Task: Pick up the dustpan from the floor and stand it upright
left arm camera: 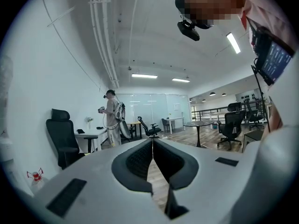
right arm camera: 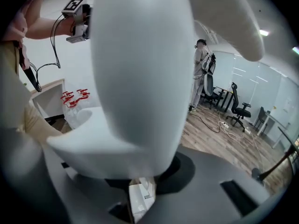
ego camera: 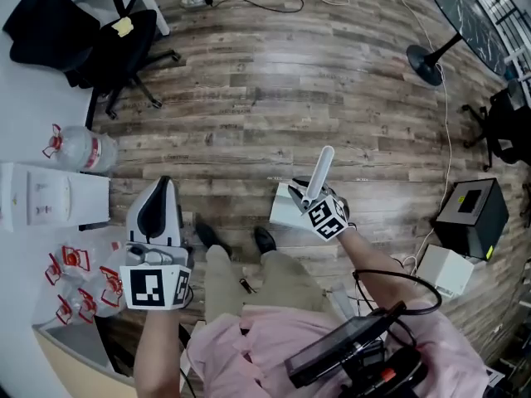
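Two grippers show in the head view, well apart, over a wooden floor [ego camera: 249, 98]. The right gripper [ego camera: 313, 197] is clamped on the white handle [ego camera: 322, 166] of the dustpan [ego camera: 286, 210], and its marker cube [ego camera: 327, 216] covers the spot where the jaws meet the handle. The pan hangs low just ahead of the person's shoes [ego camera: 264, 240], with the handle pointing up and away. Whether its lower edge touches the boards cannot be told, since the gripper and the person's arm cut off that part. In the right gripper view the handle [right arm camera: 140, 78] fills most of the picture as a blurred white mass; the right gripper [right arm camera: 145, 176] grips it between its dark pads, and only a sliver of the pan [right arm camera: 140, 197] shows beneath. The left gripper [ego camera: 163, 183] is held out at the person's left side, holding nothing. In the left gripper view the left gripper [left arm camera: 152, 142] has its jaws pressed together at the tips, with only floor visible through the gap lower down. A black office chair [ego camera: 108, 40] and a clear water jug [ego camera: 83, 149] stand at the far left. A cluster of red-handled bottles [ego camera: 75, 272] is partly hidden behind the left gripper's cube [ego camera: 156, 287]. A second person [right arm camera: 203, 73] stands far off — small and indistinct.
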The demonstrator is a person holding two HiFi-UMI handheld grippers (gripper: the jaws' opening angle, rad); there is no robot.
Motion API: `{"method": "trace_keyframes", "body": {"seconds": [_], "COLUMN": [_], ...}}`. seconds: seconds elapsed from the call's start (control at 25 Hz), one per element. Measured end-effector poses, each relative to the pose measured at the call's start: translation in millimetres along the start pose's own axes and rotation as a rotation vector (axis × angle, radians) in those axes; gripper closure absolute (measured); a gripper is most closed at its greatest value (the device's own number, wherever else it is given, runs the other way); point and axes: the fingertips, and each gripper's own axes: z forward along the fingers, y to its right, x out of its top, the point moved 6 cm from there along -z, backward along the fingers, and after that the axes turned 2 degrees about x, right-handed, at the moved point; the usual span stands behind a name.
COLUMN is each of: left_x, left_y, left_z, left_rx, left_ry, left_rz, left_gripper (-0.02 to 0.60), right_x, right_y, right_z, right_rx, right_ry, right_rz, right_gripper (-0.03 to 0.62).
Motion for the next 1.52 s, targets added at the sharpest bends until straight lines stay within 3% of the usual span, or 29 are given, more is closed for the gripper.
{"method": "trace_keyframes", "body": {"seconds": [0.52,0.76,0.92,1.24,1.4,1.52], "left_x": [13,17,12,33,44,48], "left_y": [24,37,43,53,74,85], "left_z": [6,-16,-42,-98,-132,-156], "left_rx": [-0.098,-0.115,-0.112,-0.118,-0.192,-0.195], "left_ry": [0.004,0.015,0.008,0.075,0.111,0.146], "left_rz": [0.004,0.005,0.001,0.016,0.013,-0.023], "left_gripper": [0.568,0.568,0.568,0.568,0.568,0.568], "right_x": [-54,-76,-92,-76,-46,-17], "right_y": [15,18,23,-2,-31,-54], "right_z": [-45,-67,-85,-152,-201,-243], "right_rx": [-0.104,-0.143,-0.193,-0.302,-0.350,-0.377], "right_ry": [-0.086,-0.112,-0.129,-0.028,0.077,0.170], "right_rz": [0.089,0.224,0.319,0.407,0.394,0.376], "right_gripper": [0.479,0.371,0.350,0.361,0.372,0.395]}}
